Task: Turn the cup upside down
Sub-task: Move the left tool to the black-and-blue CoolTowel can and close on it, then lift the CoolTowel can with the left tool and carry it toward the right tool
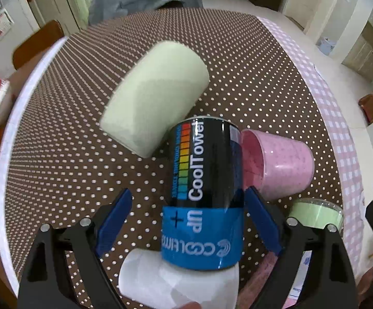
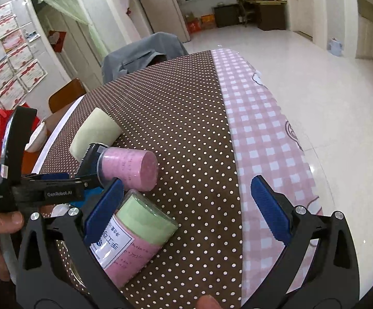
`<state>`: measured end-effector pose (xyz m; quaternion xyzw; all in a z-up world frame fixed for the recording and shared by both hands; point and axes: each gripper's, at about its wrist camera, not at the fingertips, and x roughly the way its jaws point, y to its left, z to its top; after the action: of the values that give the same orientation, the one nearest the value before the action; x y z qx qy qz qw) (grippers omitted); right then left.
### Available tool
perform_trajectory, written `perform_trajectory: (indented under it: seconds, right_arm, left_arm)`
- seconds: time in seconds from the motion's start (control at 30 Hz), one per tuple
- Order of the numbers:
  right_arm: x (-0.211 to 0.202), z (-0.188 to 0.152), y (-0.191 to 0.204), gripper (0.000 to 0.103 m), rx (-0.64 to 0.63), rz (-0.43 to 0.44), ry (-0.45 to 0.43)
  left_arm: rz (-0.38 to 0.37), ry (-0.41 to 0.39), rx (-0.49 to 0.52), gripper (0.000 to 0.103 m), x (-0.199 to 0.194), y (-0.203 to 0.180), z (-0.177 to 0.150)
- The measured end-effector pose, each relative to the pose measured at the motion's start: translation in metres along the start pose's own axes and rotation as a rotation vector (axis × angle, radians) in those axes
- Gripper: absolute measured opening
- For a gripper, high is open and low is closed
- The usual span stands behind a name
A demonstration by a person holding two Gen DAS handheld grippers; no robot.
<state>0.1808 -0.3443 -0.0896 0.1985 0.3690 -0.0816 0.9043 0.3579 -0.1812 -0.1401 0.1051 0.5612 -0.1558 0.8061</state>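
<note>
A black and blue "CoolTower" cup (image 1: 204,193) stands between the fingers of my left gripper (image 1: 186,219), its lettering upside down; the jaws are spread wider than the cup and do not touch it. A pale green cup (image 1: 155,97) lies on its side behind it, also in the right wrist view (image 2: 93,134). A pink cup (image 1: 279,164) lies on its side to the right, also in the right wrist view (image 2: 132,170). My right gripper (image 2: 186,206) is open and empty above the dotted cloth, next to a pink and green cup (image 2: 134,237).
A white cup (image 1: 178,280) lies near the left gripper's base. The round table has a brown dotted cloth (image 2: 186,108) and a pink checked cloth (image 2: 263,139) toward its right edge. A chair with a grey jacket (image 2: 142,54) stands at the far side.
</note>
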Motion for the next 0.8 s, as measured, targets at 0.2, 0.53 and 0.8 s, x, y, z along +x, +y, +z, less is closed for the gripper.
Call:
perform_trajectory:
  seconds: [0.2, 0.53, 0.8]
  right_arm:
    - [-0.017, -0.003, 0.011, 0.097, 0.015, -0.097, -0.028]
    - [-0.061, -0.033, 0.039, 0.097, 0.042, -0.213, -0.082]
    - [-0.089, -0.048, 0.04, 0.097, 0.06, -0.207, -0.126]
  left_arm:
    - [-0.175, 0.06, -0.016, 0.066, 0.021, 0.015, 0.007]
    - [-0.272, 0.015, 0.044, 0.065, 0.001, 0.048, -0.001]
    - [-0.277, -0.075, 0.054, 0.065, -0.046, 0.069, -0.002]
